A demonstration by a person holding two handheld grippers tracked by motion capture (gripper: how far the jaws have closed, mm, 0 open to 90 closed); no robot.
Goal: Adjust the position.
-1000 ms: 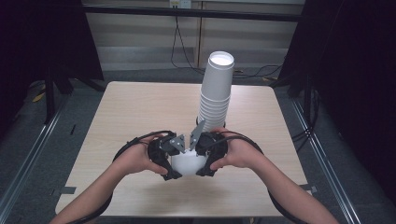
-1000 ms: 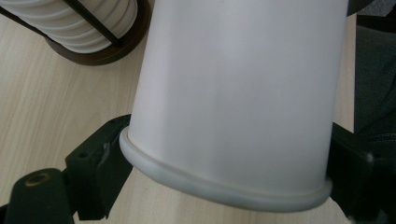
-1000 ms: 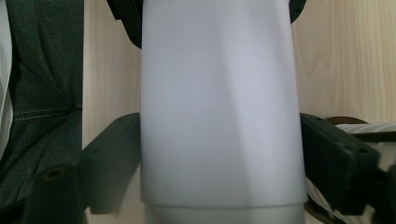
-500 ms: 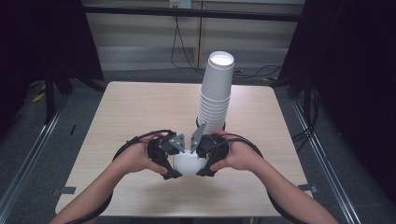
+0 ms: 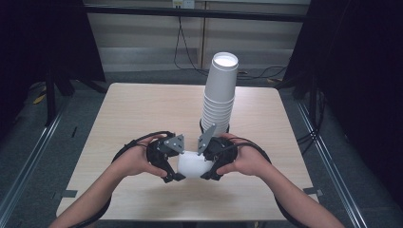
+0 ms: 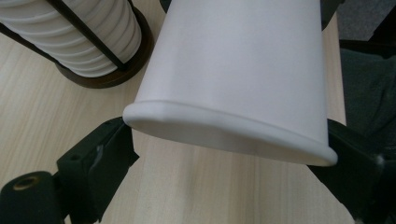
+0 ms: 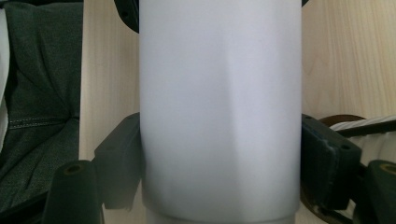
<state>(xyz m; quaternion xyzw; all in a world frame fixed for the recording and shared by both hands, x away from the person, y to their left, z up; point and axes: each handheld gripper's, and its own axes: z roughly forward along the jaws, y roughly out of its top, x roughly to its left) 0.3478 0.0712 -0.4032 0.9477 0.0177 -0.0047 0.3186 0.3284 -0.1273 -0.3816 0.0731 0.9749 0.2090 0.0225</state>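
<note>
With my right claw (image 5: 207, 175) clamped on the cup (image 5: 194, 165) over the near bench (image 5: 142, 109), my left claw (image 5: 173, 177), just easing apart at the rim, should let go gently.

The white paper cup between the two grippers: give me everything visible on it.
The plain white paper cup lies on its side just above the light wooden table, in front of the tall stack of white cups. It is matte, unprinted, with a rolled rim. The right gripper clamps its wall; the left gripper's fingers flank the rim.
</note>
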